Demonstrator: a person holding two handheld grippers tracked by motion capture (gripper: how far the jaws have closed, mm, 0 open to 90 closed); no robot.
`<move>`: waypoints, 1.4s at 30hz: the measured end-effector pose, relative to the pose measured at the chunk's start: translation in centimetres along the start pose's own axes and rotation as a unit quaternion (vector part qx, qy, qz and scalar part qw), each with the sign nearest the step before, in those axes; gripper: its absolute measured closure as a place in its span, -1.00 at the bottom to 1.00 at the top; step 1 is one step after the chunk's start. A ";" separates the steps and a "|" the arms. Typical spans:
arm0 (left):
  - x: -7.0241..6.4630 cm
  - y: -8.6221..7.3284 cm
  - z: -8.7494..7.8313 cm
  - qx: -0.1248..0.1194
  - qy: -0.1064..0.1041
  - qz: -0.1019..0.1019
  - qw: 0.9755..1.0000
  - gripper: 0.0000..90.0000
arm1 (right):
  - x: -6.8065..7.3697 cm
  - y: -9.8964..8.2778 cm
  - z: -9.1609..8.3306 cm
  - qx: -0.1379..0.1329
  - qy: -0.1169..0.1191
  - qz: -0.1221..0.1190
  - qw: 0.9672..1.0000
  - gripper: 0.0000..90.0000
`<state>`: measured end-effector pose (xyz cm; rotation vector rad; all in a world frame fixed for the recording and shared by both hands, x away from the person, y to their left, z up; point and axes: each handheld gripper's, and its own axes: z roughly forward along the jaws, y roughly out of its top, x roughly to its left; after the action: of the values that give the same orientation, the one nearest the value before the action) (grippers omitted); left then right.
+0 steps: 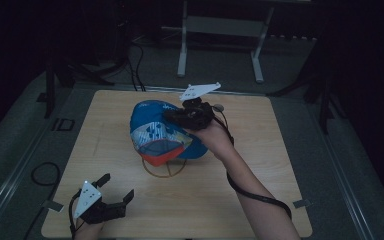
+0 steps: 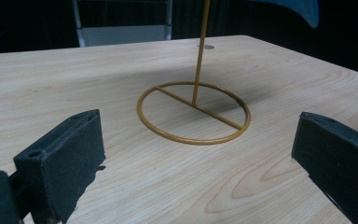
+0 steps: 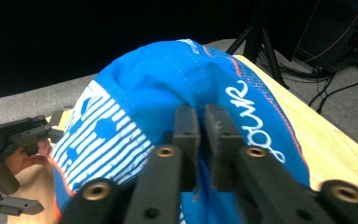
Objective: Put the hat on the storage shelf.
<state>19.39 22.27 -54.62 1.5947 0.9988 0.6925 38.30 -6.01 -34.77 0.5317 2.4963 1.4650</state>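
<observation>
Blue cap (image 1: 165,132) sits up on the thin gold wire stand (image 1: 163,167) near the middle of my wooden tabletop (image 1: 260,165), crown toward the far side and the orange-edged brim (image 1: 161,148) dipping toward me. My right tool (image 1: 172,116) is on it from the right, up at the crown, and the right gripper view tells it plainly: both black jaws pressed close together with a fold of the blue fabric (image 3: 200,109) pinched between them, so I've got hold of the cap there. White script lettering (image 3: 254,119) runs along the panel just right of the pinch, and a white-striped panel (image 3: 102,140) falls away to the left. The grey three-cornered plate (image 1: 200,90) rides above my right hand (image 1: 212,135), cable (image 1: 252,192) looping down along my forearm.

My left tool (image 1: 117,187) is low at the near left corner of the tabletop, well apart from the cap, jaws spread wide with nothing between them. From the left gripper view I'm looking across bare wood at the stand's round base ring (image 2: 194,112) with its crossbar, the upright rod (image 2: 200,51) climbing out of frame, and a sliver of the blue cap (image 2: 303,9) at the top right. Whether the left tool touches the wood I can't tell. In the right gripper view it (image 3: 9,140) shows far off at the left edge.
</observation>
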 end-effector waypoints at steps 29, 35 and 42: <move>-0.2 -0.1 0.2 0.001 -0.004 -0.003 1.000 -0.94 | -0.6 -2.3 -2.5 -0.011 -0.010 0.010 1.000 0.46; -0.3 -0.1 0.2 0.001 -0.005 -0.005 1.000 -0.94 | -0.7 -3.9 -3.6 -0.017 -0.011 0.015 1.000 0.20; -0.4 -0.2 0.4 0.005 -0.008 -0.006 1.000 -0.94 | -0.8 -6.1 -4.5 -0.016 -0.012 0.017 1.000 -0.29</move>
<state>19.52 21.73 -54.90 1.5991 1.0004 0.6679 36.23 -12.69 -37.91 0.5844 2.4534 1.4996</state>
